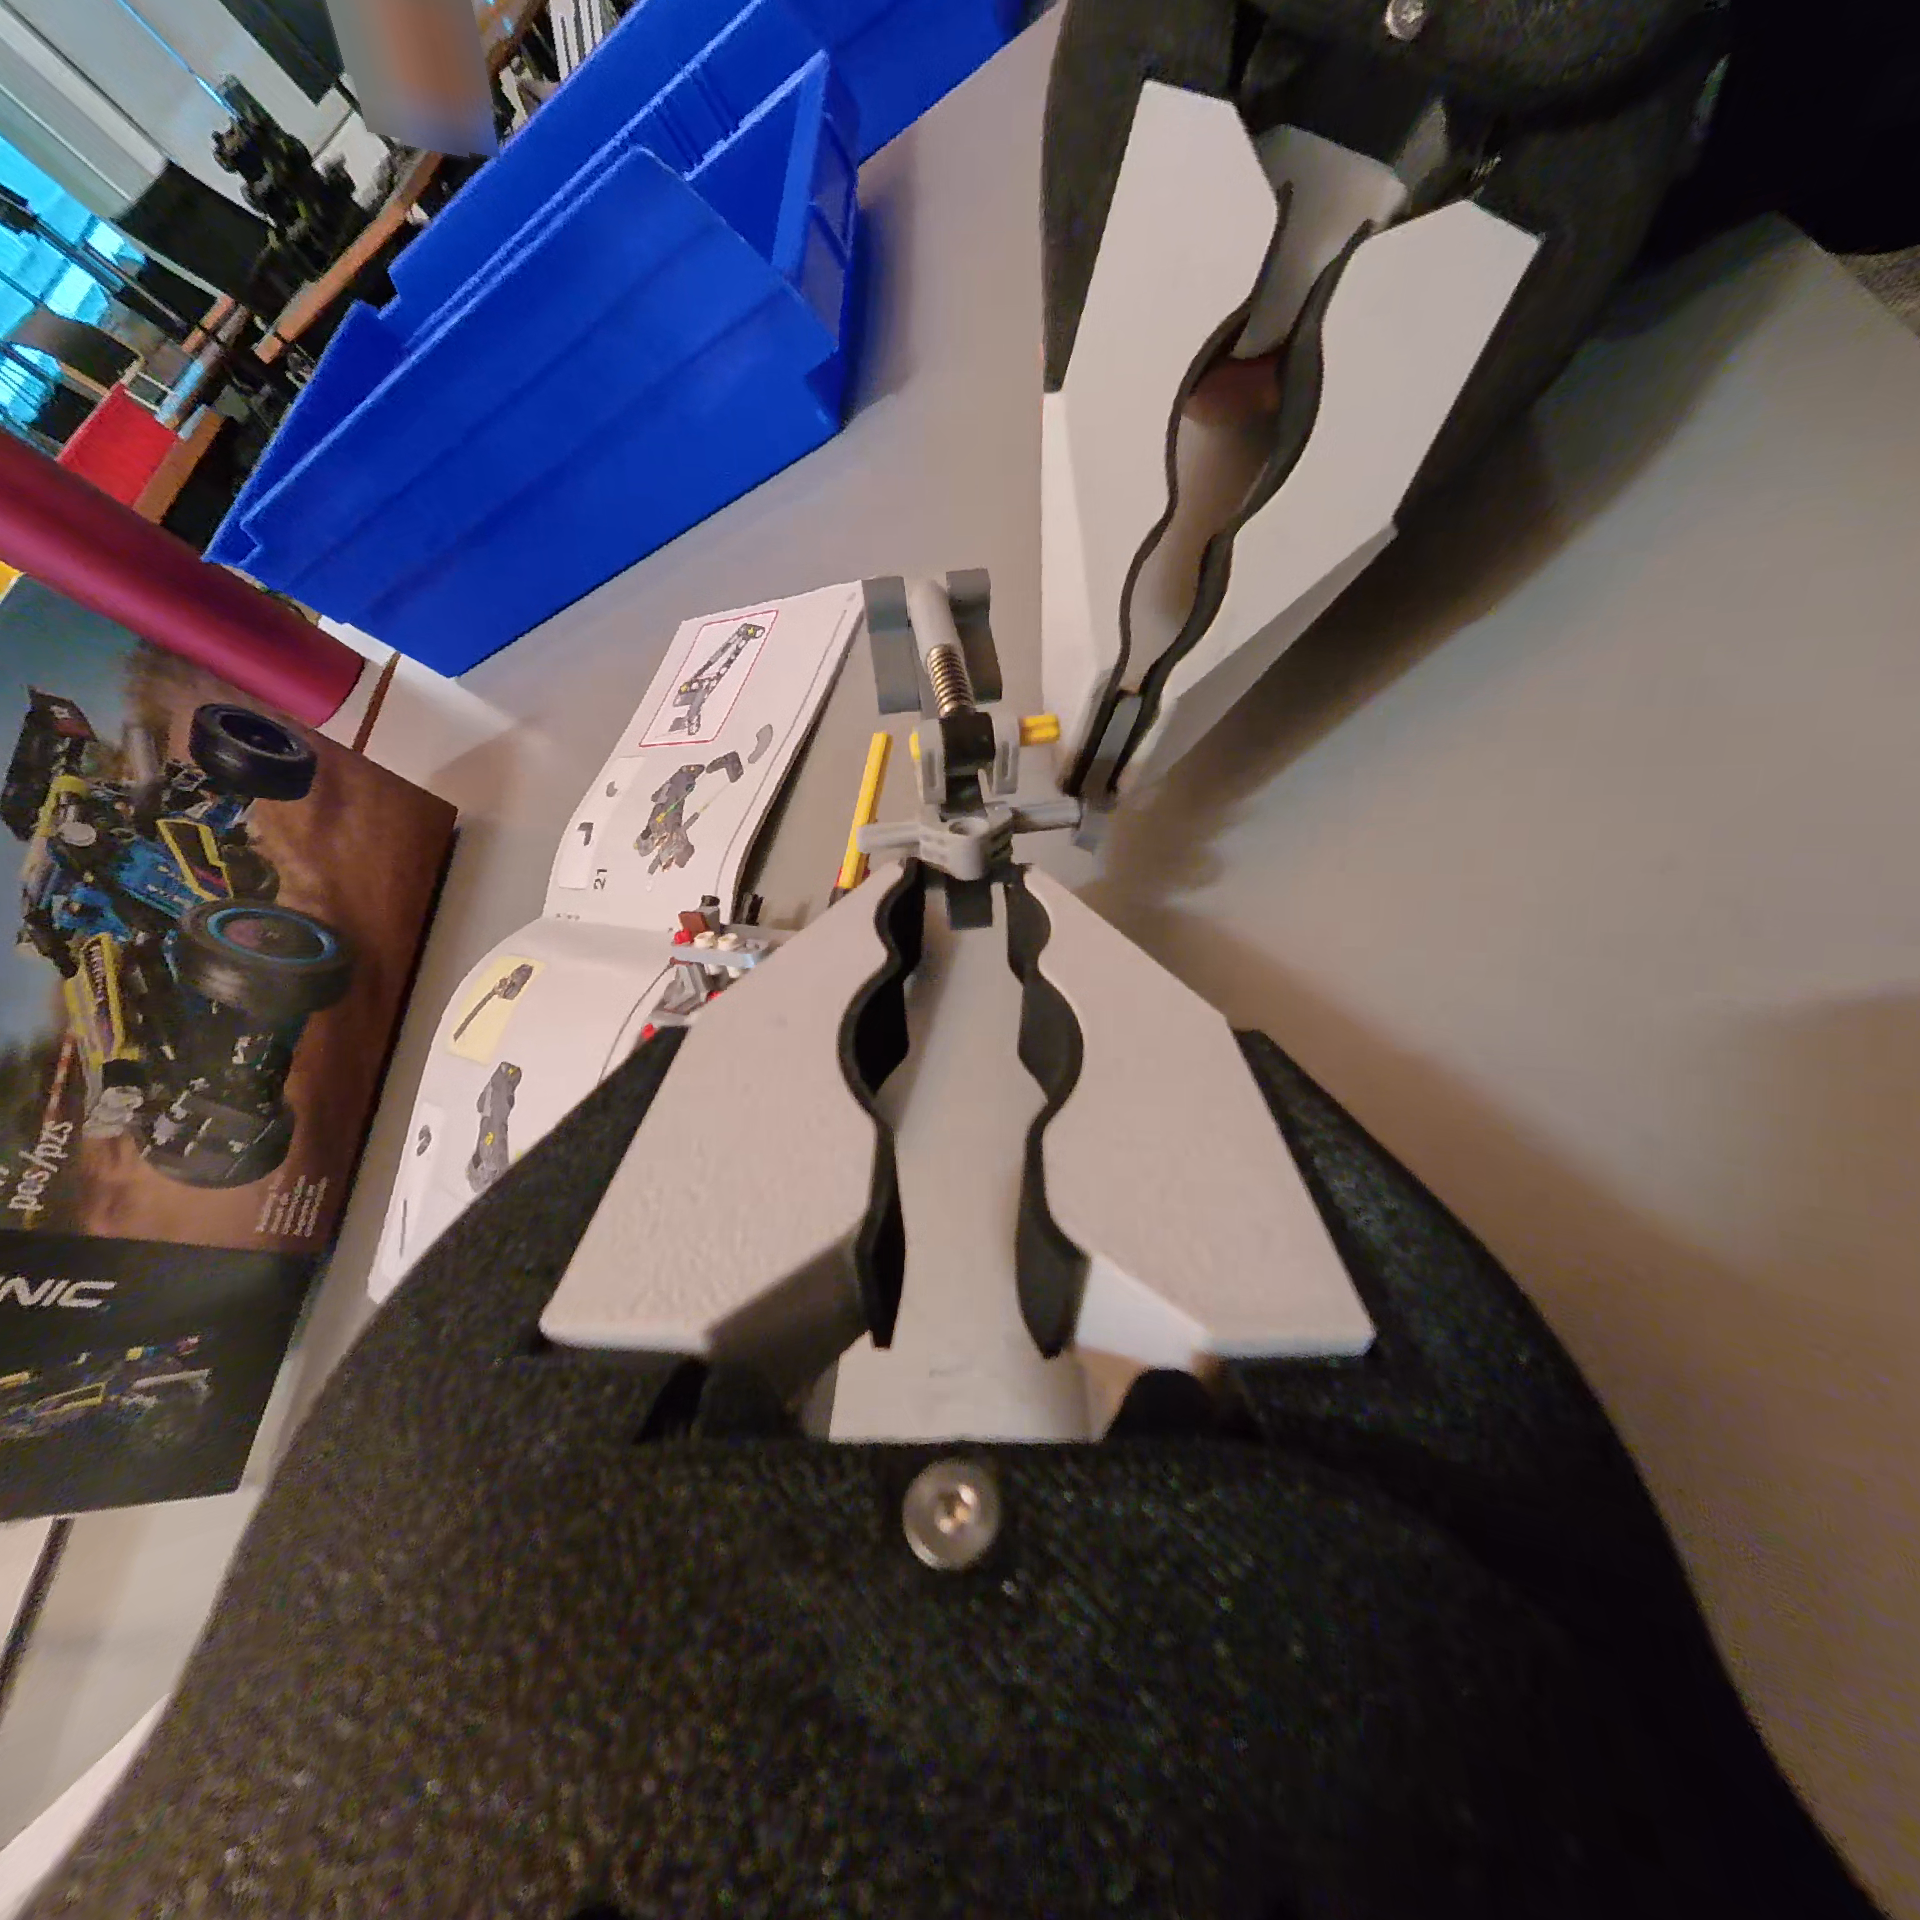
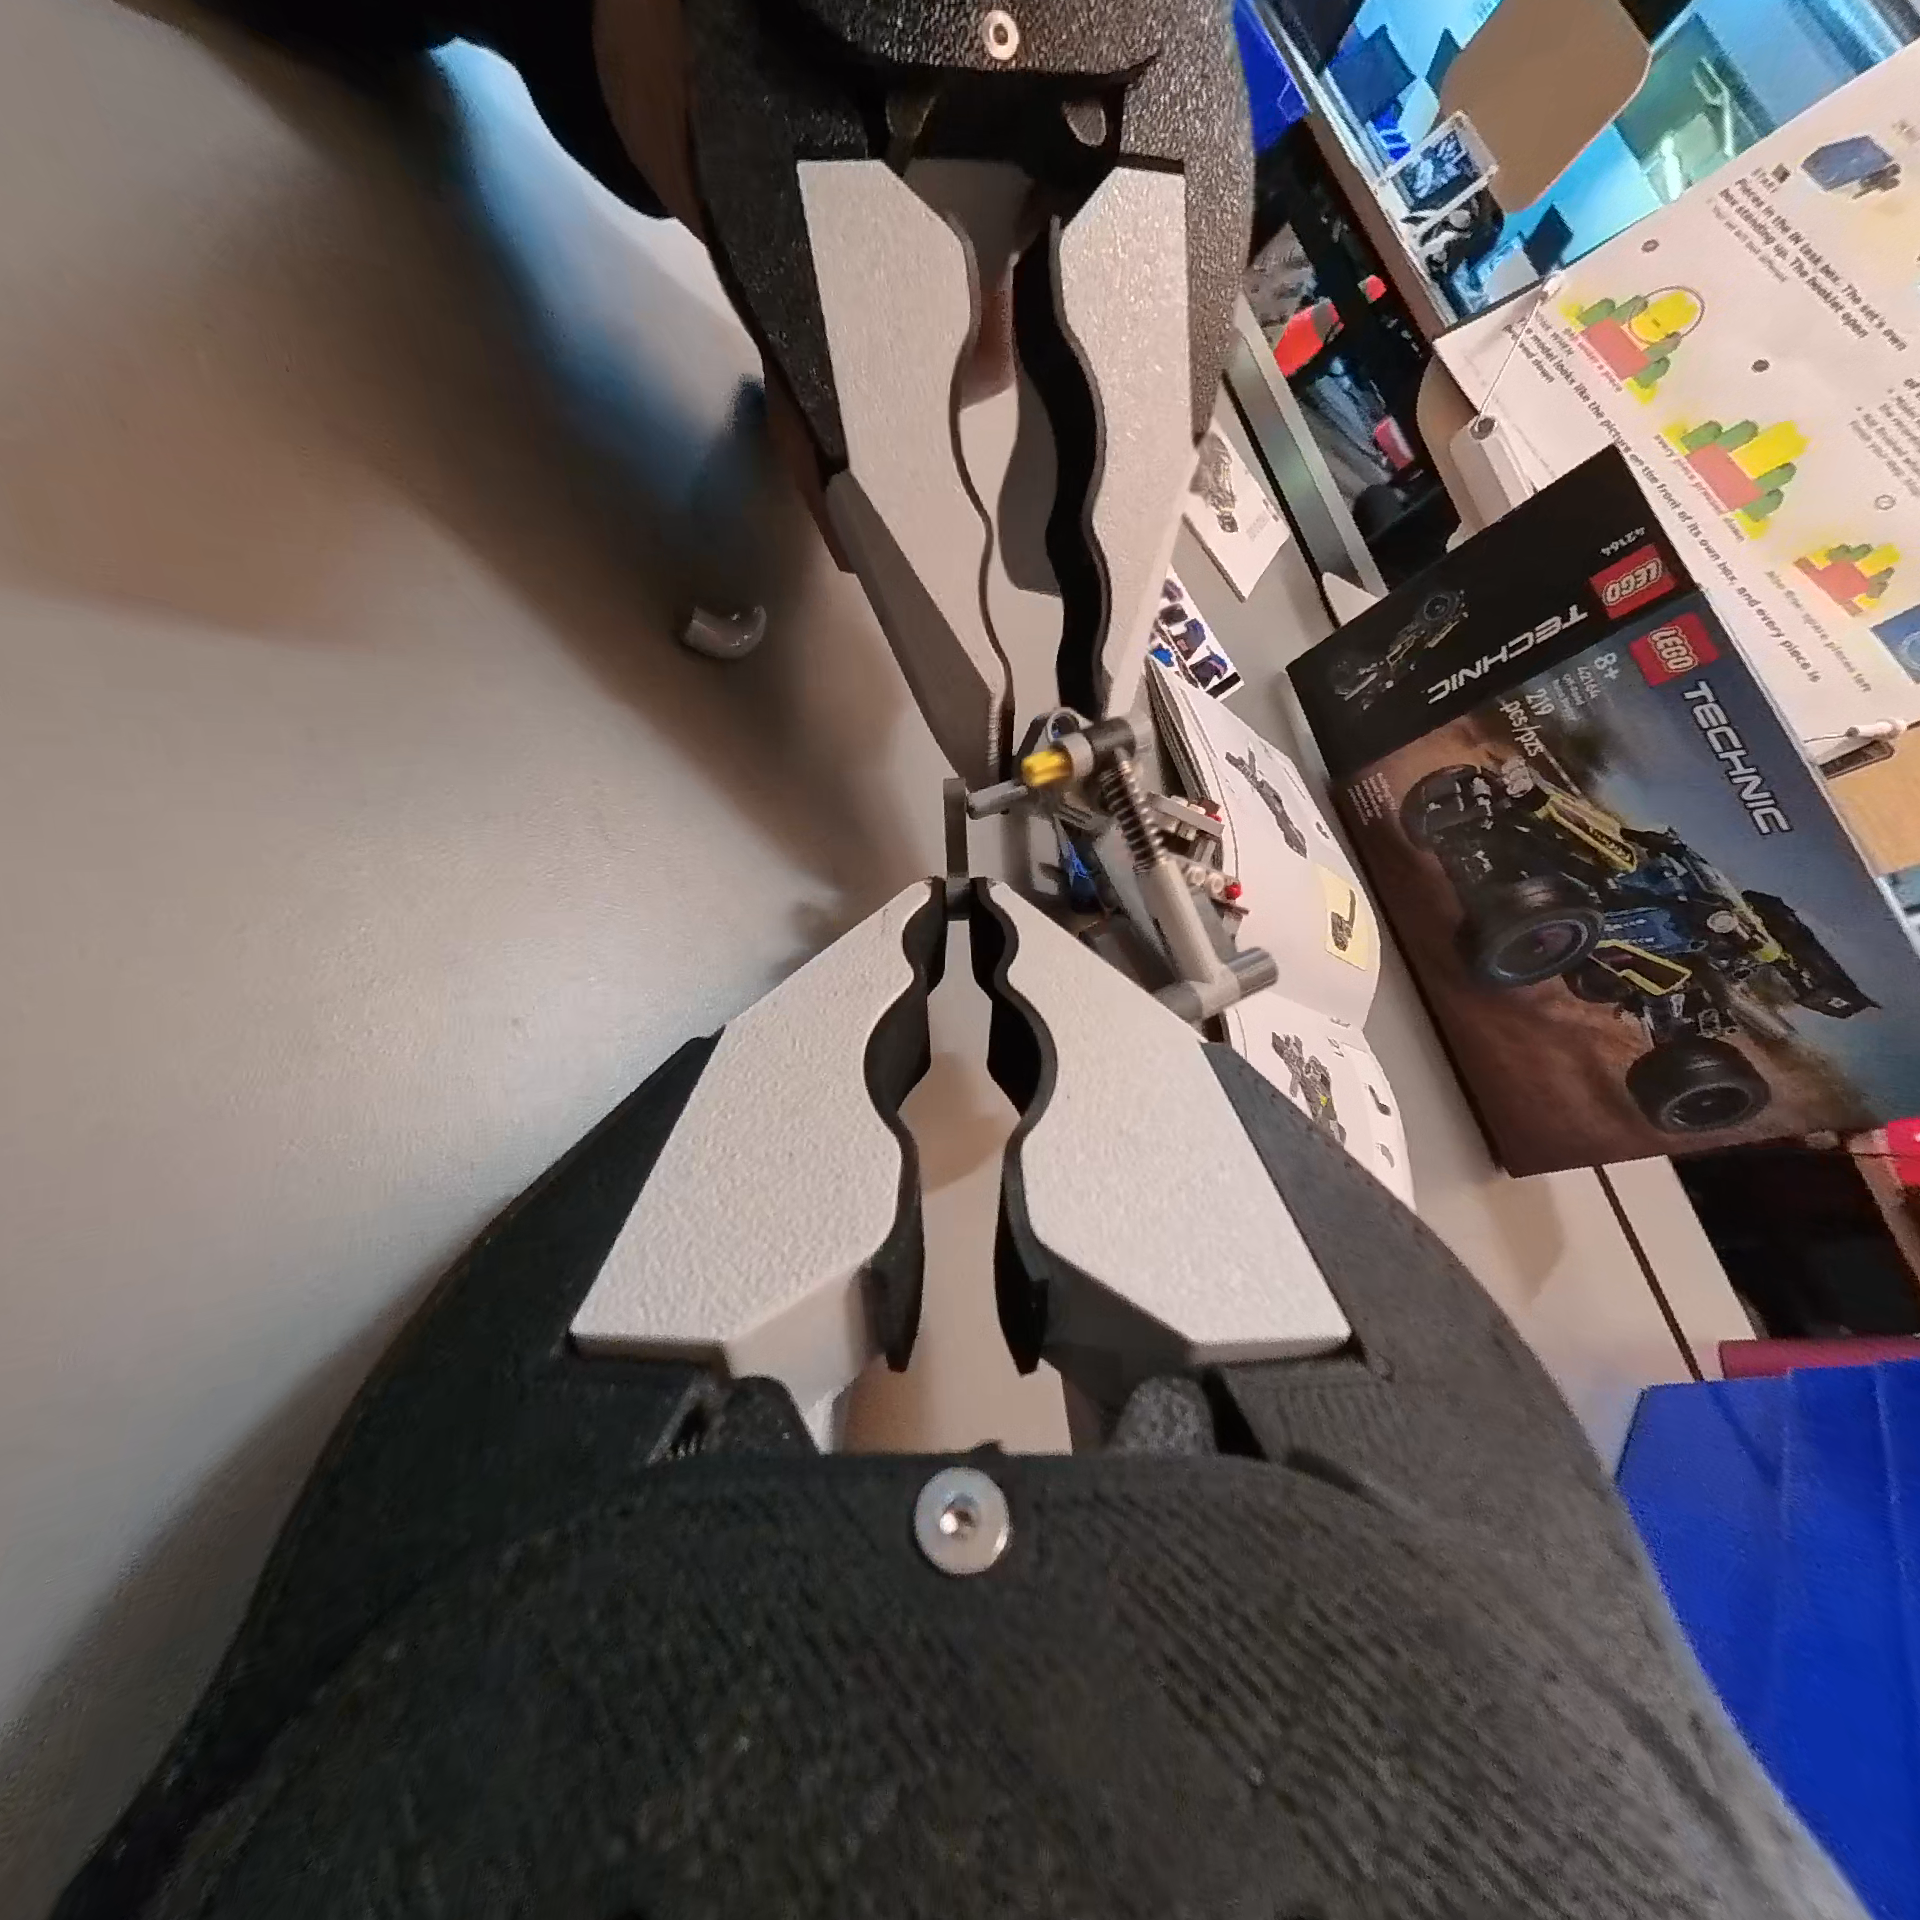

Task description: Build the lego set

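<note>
At the centre of the left wrist view, the left gripper is clenched on the lower end of a small shock-absorber sub-assembly, a grey piston with a metal spring, dark grey end pieces and a light grey cross connector, held up above the pale table. From the upper right of that frame the right gripper reaches in, its tips pinched on a thin dark grey piece just beside the assembly's yellow pin. In the right wrist view the same piece stands edge-on between the right gripper's closed tips at mid-frame, and a grey axle stub looks to run from it toward the assembly; whether it is fully seated cannot be told. The open instruction booklet lies at left of centre with a yellow axle and a few loose parts beside it, the set's box farther out and blue bins at upper left. The step in hand appears to be mating the thin piece onto the side of the shock assembly. The next move likely calls for a steady push along the axle line while the left gripper braces against it, keeping both parts square so the pin does not bind or slip from the pinch.
</note>
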`<state>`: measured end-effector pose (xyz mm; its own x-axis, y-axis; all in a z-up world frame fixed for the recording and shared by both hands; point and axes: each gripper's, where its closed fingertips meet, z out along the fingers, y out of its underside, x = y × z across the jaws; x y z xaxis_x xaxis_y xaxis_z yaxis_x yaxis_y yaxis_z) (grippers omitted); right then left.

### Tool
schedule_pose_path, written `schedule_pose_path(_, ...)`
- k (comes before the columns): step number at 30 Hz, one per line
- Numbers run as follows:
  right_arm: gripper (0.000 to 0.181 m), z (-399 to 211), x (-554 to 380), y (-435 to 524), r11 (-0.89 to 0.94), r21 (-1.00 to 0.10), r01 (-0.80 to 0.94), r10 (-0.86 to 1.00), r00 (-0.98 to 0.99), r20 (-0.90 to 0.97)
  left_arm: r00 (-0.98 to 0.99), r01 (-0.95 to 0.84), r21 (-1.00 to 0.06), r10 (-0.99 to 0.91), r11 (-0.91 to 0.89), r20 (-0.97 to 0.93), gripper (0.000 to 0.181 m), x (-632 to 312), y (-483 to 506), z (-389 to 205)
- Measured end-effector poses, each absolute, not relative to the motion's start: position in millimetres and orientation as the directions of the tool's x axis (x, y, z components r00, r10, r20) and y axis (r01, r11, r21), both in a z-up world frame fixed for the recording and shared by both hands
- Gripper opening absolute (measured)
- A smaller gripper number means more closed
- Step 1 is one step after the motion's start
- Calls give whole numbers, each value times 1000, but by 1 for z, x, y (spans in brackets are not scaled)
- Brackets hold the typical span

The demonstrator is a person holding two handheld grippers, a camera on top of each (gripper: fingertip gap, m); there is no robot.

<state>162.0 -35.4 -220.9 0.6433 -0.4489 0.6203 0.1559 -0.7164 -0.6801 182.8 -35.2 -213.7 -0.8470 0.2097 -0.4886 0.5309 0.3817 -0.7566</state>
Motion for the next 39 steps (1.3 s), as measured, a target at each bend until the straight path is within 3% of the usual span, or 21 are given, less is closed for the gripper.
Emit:
schedule_pose_path(18, 3, -206, 156, -35, -621, -763, 181, -483, 677, 555, -809, 587, -774, 210, 238, -549, 13, 175, -37, -197)
schedule_pose_path(22, 2, -206, 156, -35, -615, -769, 172, -488, 684, 543, -786, 618, -737, 212, 272, -581, 13, 176, -37, -197)
schedule_pose_path(30, 2, -224, 164, -39, -727, -675, 126, -458, 644, 613, -682, 695, -527, 217, 488, -699, 13, 188, -38, -213)
schedule_pose_path(39, 2, -239, 168, -44, -838, -534, 113, -365, 610, 703, -650, 709, -471, 226, 525, -726, 12, 190, -38, -218)
